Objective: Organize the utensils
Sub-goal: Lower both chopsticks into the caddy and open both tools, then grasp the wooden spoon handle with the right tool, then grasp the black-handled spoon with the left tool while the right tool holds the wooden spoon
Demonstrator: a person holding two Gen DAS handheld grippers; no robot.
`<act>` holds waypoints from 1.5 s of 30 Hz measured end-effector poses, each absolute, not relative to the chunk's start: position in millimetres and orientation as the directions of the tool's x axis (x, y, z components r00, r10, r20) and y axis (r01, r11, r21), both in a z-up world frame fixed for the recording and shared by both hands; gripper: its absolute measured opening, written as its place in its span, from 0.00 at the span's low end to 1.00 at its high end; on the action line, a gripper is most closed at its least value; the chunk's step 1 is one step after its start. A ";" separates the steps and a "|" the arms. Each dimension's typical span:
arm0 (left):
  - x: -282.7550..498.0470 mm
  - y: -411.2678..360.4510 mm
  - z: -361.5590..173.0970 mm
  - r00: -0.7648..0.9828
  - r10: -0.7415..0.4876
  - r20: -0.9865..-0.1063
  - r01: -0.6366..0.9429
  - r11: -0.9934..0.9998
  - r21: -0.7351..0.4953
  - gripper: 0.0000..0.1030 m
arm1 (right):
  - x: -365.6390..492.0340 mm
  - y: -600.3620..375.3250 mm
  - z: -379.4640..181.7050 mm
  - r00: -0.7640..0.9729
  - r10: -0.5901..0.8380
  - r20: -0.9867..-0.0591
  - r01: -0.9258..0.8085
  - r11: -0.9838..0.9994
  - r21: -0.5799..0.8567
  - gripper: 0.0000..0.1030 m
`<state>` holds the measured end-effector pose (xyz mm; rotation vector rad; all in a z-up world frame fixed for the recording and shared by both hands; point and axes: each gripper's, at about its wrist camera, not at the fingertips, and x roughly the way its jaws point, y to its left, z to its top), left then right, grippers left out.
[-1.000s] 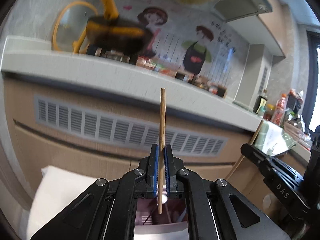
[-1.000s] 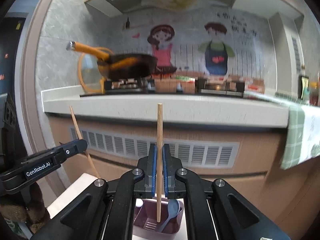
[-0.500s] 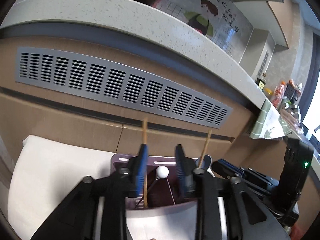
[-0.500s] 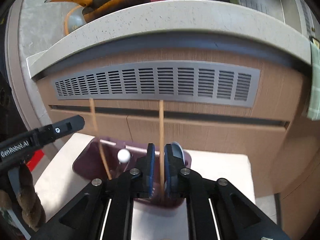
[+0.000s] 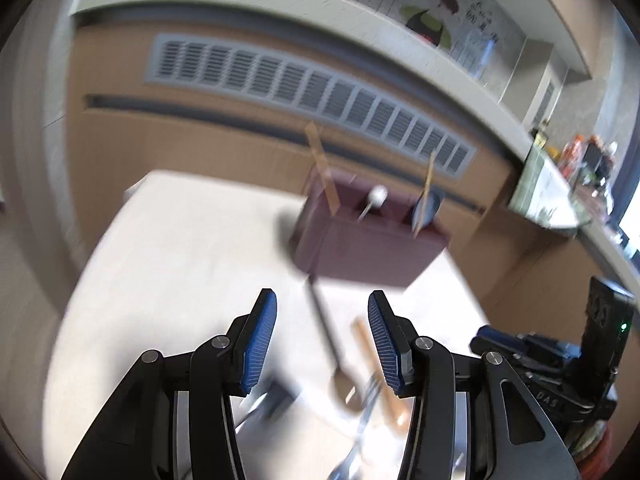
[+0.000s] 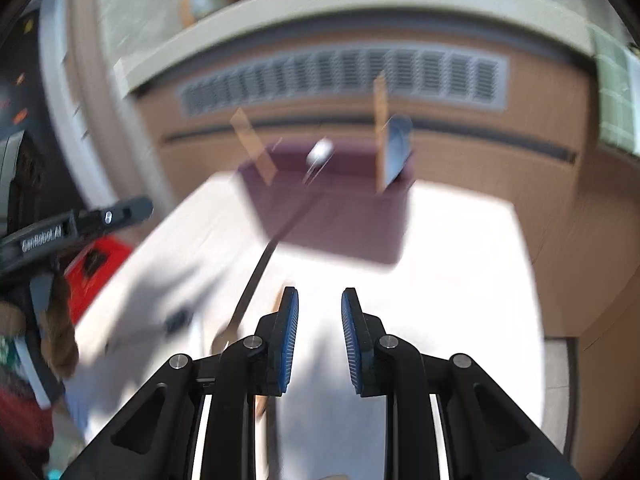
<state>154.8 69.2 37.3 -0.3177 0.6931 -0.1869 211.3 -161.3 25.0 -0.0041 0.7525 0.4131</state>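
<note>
A maroon utensil holder point(image 5: 372, 240) point(image 6: 332, 216) stands at the far side of a white table point(image 5: 180, 260) point(image 6: 460, 280). Two wooden chopsticks point(image 5: 322, 168) point(image 6: 378, 120) stand in it, with a white-tipped stick point(image 5: 376, 196) point(image 6: 320, 152) and a blue spoon point(image 5: 426, 208) point(image 6: 396, 148). My left gripper point(image 5: 322, 344) is open and empty, above a dark-handled spoon point(image 5: 332, 344), a fork point(image 5: 366, 400) and a wooden handle point(image 5: 378, 364) lying on the table. My right gripper point(image 6: 319, 340) is open and empty; the dark-handled spoon point(image 6: 248, 292) lies to its left.
A kitchen counter point(image 5: 280, 4) with a vent grille point(image 5: 312, 84) point(image 6: 340, 76) rises behind the table. The other gripper shows at the right edge of the left view point(image 5: 560, 364) and at the left edge of the right view point(image 6: 76, 228). Both views are blurred.
Both grippers have let go of their chopsticks, which now stand in the holder. Both have opened and pulled back and up from the holder.
</note>
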 end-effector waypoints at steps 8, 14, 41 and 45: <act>99.5 101.4 -9.9 0.679 -0.108 -0.726 -0.102 0.966 -0.239 0.47 | 186.6 -131.9 -6.1 0.584 0.335 -0.739 -0.424 0.903 0.074 0.21; 96.3 103.1 -15.7 0.674 -0.099 -0.732 -0.114 0.965 -0.236 0.47 | 221.5 -114.2 -11.2 0.549 0.335 -0.766 -0.397 0.911 0.114 0.21; 137.3 46.6 -30.9 0.555 -0.201 -0.807 0.172 0.977 -0.125 0.47 | 214.8 -177.6 -34.9 0.580 0.243 -0.778 -0.197 0.968 0.155 0.09; 158.7 28.0 -21.5 0.542 -0.268 -0.796 0.170 0.963 -0.209 0.47 | 201.5 -199.8 -43.7 0.594 0.260 -0.761 -0.145 0.965 0.217 0.09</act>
